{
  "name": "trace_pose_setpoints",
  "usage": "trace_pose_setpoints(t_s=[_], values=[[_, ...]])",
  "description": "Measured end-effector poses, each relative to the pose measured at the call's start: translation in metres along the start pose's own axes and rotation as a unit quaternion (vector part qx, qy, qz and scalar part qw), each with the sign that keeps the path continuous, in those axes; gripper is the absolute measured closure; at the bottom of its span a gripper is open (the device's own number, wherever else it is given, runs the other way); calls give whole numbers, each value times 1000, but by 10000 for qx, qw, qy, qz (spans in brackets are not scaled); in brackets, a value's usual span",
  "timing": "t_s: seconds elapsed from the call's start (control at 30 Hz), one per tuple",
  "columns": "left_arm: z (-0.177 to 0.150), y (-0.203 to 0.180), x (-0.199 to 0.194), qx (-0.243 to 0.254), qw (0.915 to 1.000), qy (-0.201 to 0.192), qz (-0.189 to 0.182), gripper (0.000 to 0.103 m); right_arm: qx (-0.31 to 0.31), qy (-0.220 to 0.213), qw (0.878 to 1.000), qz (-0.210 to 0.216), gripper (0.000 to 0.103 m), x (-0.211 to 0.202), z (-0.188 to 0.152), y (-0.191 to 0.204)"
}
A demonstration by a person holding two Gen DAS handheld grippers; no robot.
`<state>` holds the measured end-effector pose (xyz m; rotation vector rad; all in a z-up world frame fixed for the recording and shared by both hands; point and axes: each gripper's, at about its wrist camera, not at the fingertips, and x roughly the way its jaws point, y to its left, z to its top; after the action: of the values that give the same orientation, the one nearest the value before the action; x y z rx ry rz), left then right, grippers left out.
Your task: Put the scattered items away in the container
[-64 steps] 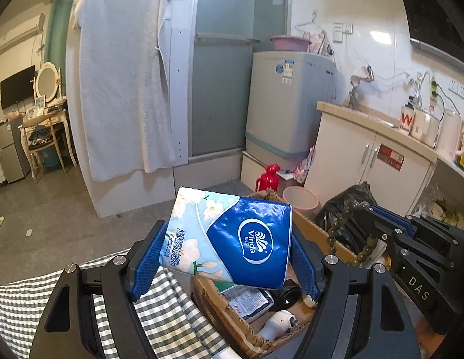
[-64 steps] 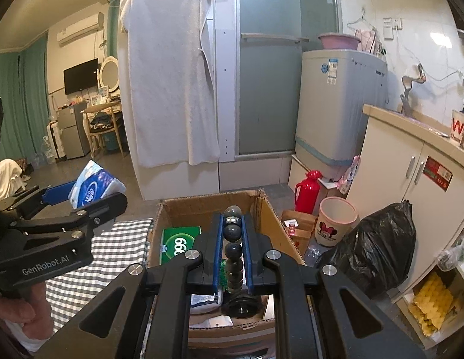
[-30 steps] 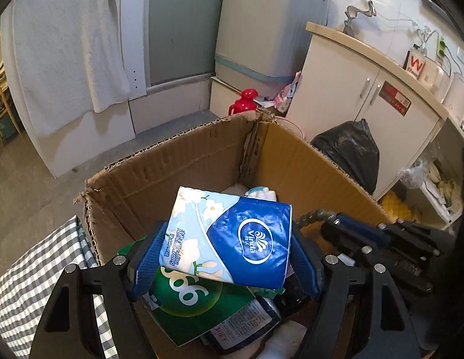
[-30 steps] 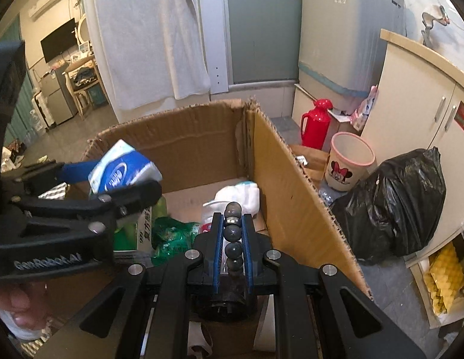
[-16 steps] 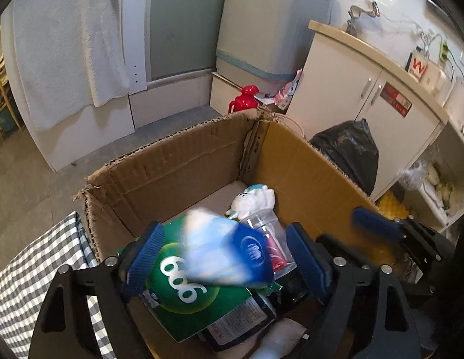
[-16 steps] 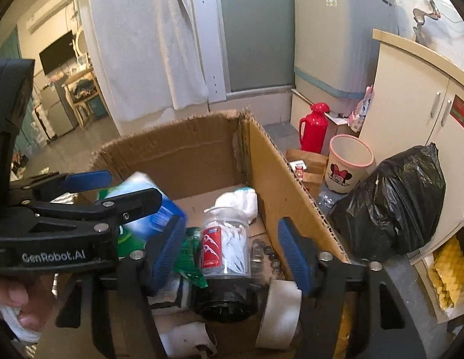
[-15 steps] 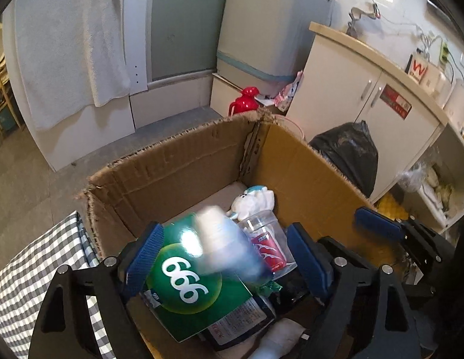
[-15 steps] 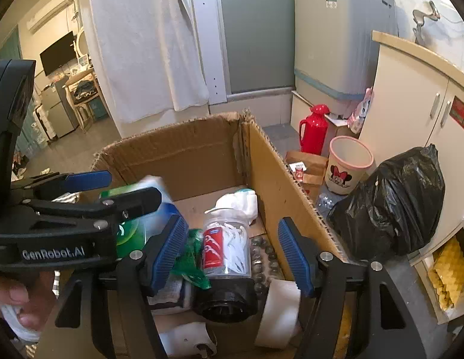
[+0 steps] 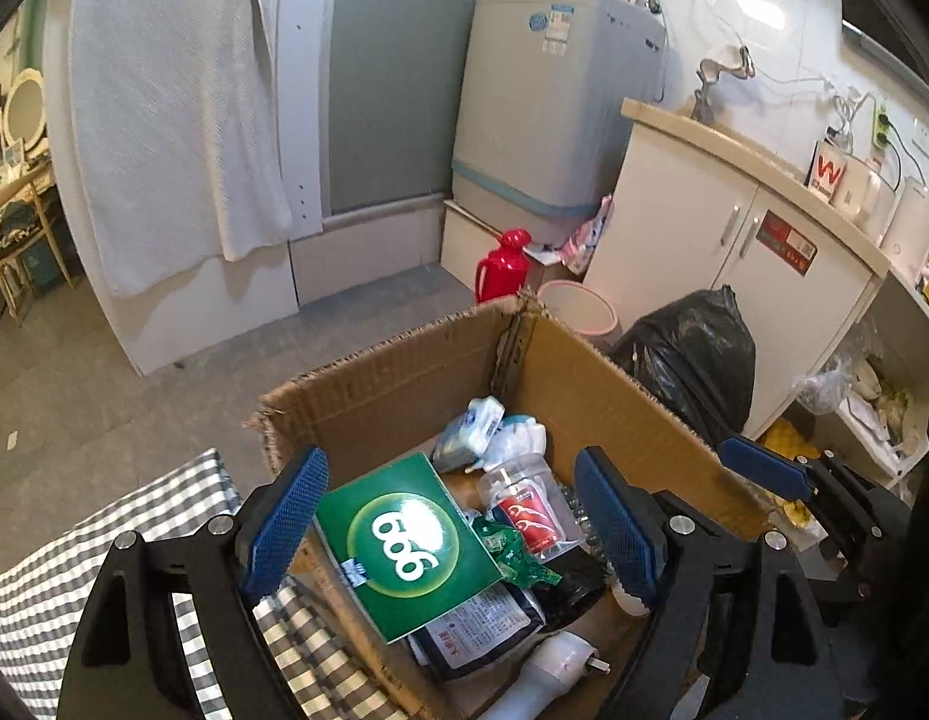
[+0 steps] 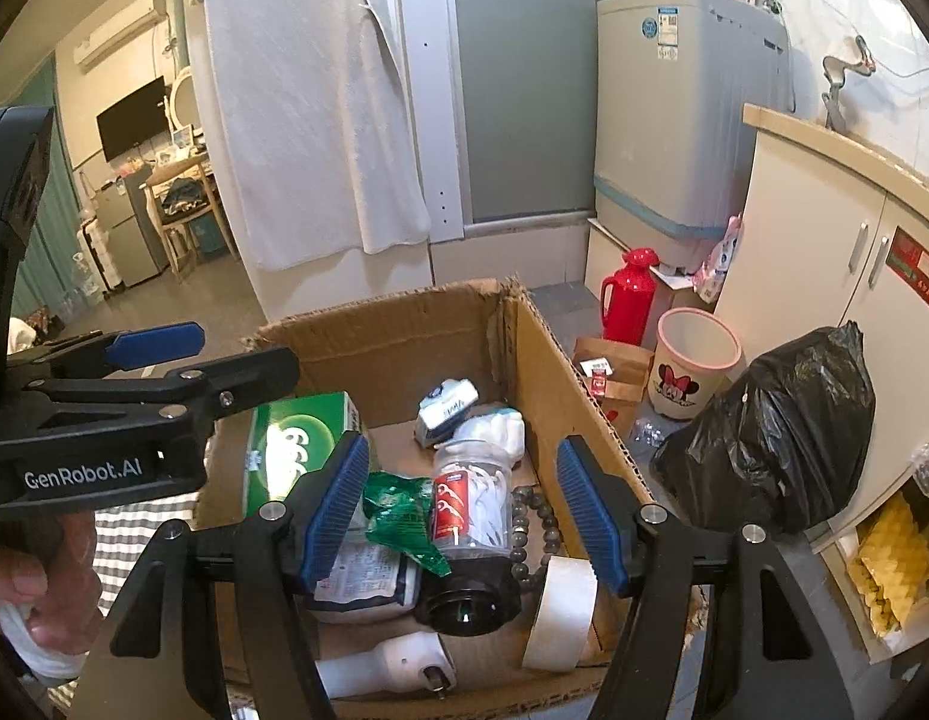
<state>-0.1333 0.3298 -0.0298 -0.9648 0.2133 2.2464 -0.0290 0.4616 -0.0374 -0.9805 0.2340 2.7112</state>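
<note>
Both tools are poised over the open cardboard box [image 9: 404, 378], and neither holds anything.

Left gripper [image 9: 452, 522]: blue pads spread wide, nothing between them. Directly below and between the pads lies the green 666 box [image 9: 407, 543], tilted, propped on other contents at the near-left of the cardboard box. The tissue pack [image 9: 469, 432], blue and white, lies well ahead of this gripper, at the far wall of the cardboard box near its back corner, touching a white soft toy [image 9: 521, 438].

Right gripper [image 10: 464, 498]: jaws likewise wide apart and empty. Seen between its pads: a clear jar of floss picks [image 10: 473, 501] lying on its side, a green wrapper [image 10: 404, 510] just left of it, a string of dark beads [image 10: 533, 531] on the box floor to the jar's right. A roll of white tape [image 10: 563, 615] stands on edge by the right pad. A white plug-like device [image 10: 386, 669] lies at the near edge.

A hand [image 10: 38, 576] grips the left tool's handle. The checked cloth [image 9: 38, 588] lies to the left of the cardboard box.
</note>
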Motion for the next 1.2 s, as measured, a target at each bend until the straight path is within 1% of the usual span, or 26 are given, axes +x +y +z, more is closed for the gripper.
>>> trace_pose_setpoints(t_s=[0.1, 0.17, 0.23, 0.3, 0.33, 0.4, 0.47, 0.5, 0.57, 0.63, 0.7, 0.83, 0.93, 1.07, 1.2], values=[[0, 2, -17, -7, 9998, -150, 96, 16, -32, -127, 9999, -9, 37, -12, 2, 5], [-1, 4, -27, -6, 9996, -235, 156, 16, -62, -245, 9997, -46, 32, -20, 4, 9], [-2, 7, -40, -19, 9992, -341, 215, 15, -95, -352, 9993, -45, 32, -27, 6, 14], [-2, 11, -51, -44, 9986, -456, 281, 11, -129, -427, 9990, -21, 31, -35, 7, 20], [-3, 13, -57, -64, 9981, -520, 310, 10, -148, -447, 9989, -11, 30, -37, 8, 22], [-4, 18, -70, -113, 9973, -614, 384, 10, -188, -497, 9986, 37, 27, -43, 9, 29], [-6, 23, -81, -169, 9965, -682, 454, 10, -223, -565, 9981, 95, 21, -48, 11, 36], [-8, 27, -88, -206, 9958, -732, 502, 10, -246, -596, 9978, 124, 20, -50, 11, 40], [-12, 35, -101, -271, 9945, -822, 588, 7, -316, -664, 9971, 172, 15, -56, 13, 50], [-15, 43, -115, -349, 9922, -968, 705, 0, -385, -737, 9963, 215, 12, -60, 14, 59], [-19, 49, -127, -411, 9899, -1078, 828, 0, -420, -837, 9953, 263, 11, -65, 14, 68], [-26, 65, -150, -533, 9855, -1202, 1073, 0, -459, -1039, 9928, 389, 0, -76, 16, 87], [-32, 78, -169, -656, 9804, -1314, 1316, 0, -529, -1150, 9909, 467, 0, -83, 18, 101], [-44, 97, -197, -818, 9733, -1452, 1577, 0, -650, -1196, 9886, 640, 0, -90, 19, 122], [-57, 112, -226, -975, 9640, -1622, 1868, 0, -826, -1224, 9857, 815, 0, -96, 19, 144]])
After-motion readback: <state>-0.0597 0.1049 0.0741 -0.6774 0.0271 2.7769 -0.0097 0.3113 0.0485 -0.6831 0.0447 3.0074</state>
